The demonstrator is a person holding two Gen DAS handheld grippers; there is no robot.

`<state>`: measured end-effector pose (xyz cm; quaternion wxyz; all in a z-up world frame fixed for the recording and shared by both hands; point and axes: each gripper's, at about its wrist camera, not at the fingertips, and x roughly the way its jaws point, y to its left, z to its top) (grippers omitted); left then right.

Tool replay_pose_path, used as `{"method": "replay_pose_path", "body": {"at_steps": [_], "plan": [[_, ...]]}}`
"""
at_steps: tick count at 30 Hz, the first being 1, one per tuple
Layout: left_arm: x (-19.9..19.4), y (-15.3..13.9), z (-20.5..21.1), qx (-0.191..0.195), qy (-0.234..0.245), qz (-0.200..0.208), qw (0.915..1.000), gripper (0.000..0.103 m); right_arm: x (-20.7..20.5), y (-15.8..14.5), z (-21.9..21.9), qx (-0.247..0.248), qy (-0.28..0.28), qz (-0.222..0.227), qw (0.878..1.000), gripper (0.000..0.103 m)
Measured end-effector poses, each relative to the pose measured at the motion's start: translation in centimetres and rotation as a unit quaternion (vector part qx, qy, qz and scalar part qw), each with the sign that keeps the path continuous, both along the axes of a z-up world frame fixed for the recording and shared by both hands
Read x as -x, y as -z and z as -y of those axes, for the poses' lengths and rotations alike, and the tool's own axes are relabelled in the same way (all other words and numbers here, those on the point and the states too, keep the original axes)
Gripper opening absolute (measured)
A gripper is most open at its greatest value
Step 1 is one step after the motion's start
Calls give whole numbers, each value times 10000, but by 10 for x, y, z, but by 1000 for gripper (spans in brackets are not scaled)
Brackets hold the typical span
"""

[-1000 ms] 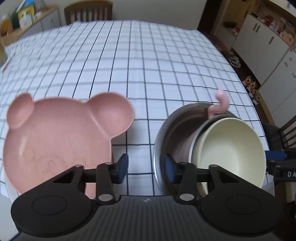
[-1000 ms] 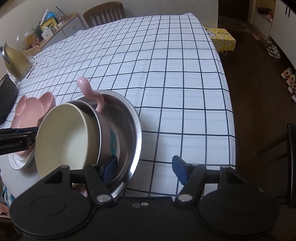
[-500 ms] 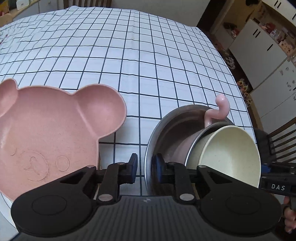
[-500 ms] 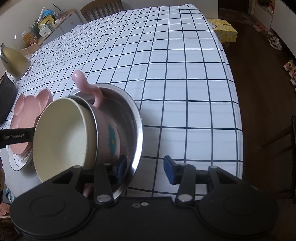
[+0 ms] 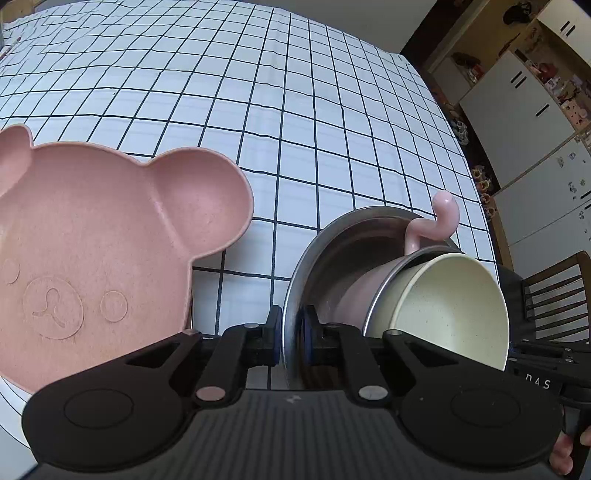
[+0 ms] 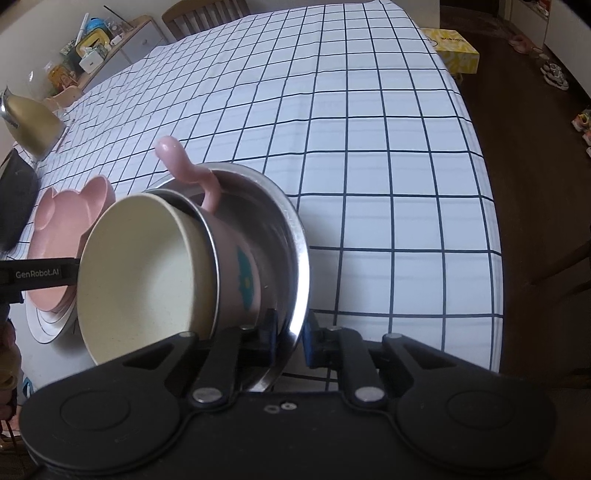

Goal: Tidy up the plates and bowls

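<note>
Both tools, left [image 5: 290,341] and right [image 6: 290,338], pinch the steel bowl's [image 6: 295,236] rim near the counter's corner, and any tilt could spill the nested bowls [image 6: 147,266].

I see a pink bear-shaped plate [image 5: 99,254], silver steel bowl [image 6: 291,236], cream bowl [image 6: 144,266], pink cup [image 6: 236,266] with a teal print, and white black-gridded tablecloth [image 6: 369,147].

Checked tablecloth [image 6: 369,147], wooden chair [image 6: 207,9], dark floor [image 6: 535,110], white cabinets [image 5: 517,103].
</note>
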<state>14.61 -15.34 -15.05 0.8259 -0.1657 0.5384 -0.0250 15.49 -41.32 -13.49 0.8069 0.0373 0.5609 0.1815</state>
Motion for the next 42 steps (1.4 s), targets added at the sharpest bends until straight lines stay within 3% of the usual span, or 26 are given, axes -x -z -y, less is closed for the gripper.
{"method": "replay_pose_path", "body": {"at_steps": [14, 31, 42], "plan": [[10, -5, 2, 61, -74, 7, 10000, 11, 3, -7, 5, 35, 46, -168, 9998, 13], [36, -54, -5, 93, -291, 349, 9989, 11, 12, -65, -1, 44, -128, 118, 9998, 12], [47, -77, -39, 99, -500, 415, 9978, 11, 11, -87, -32, -25, -324, 238, 9992, 12]]}}
